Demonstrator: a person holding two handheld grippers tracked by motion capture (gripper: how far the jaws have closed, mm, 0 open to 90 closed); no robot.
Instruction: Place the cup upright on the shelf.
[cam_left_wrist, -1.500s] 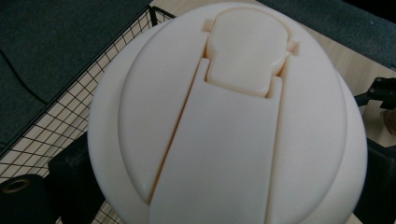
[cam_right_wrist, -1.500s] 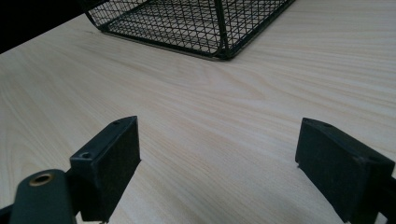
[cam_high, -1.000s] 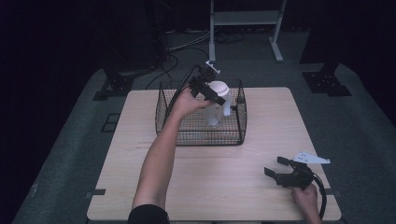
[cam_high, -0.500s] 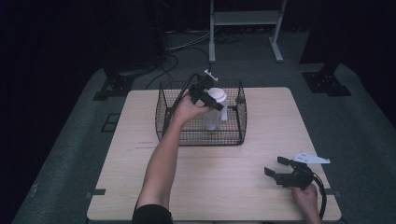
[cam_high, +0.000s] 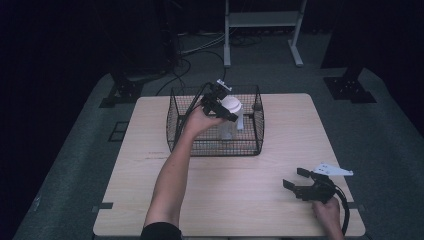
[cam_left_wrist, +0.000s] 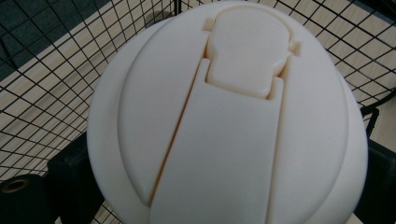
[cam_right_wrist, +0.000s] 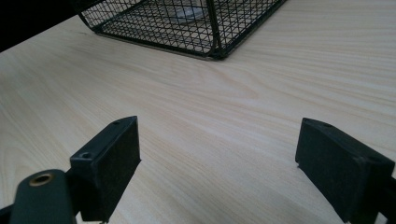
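A clear bottle (cam_high: 227, 129) with a white flip-top lid (cam_high: 232, 105) stands upright inside a black wire basket (cam_high: 215, 148) at the table's far middle. My left gripper (cam_high: 223, 106) reaches over the basket's rim and is shut on the bottle at the lid. In the left gripper view the lid (cam_left_wrist: 233, 116) sits between the two black pads (cam_left_wrist: 74, 175), with basket mesh behind it. My right gripper (cam_high: 294, 177) rests near the front right of the table, open with nothing in it. Its fingers (cam_right_wrist: 109, 149) spread wide over bare wood.
The light wooden table (cam_high: 150, 130) has free room left, right and in front of the basket. The basket's near corner (cam_right_wrist: 215, 46) shows ahead of the right gripper. A white-legged stand (cam_high: 262, 20) and cables lie on the dark floor beyond the table.
My left gripper has sunk slightly with the bottle inside the basket. The right gripper has stayed where it was.
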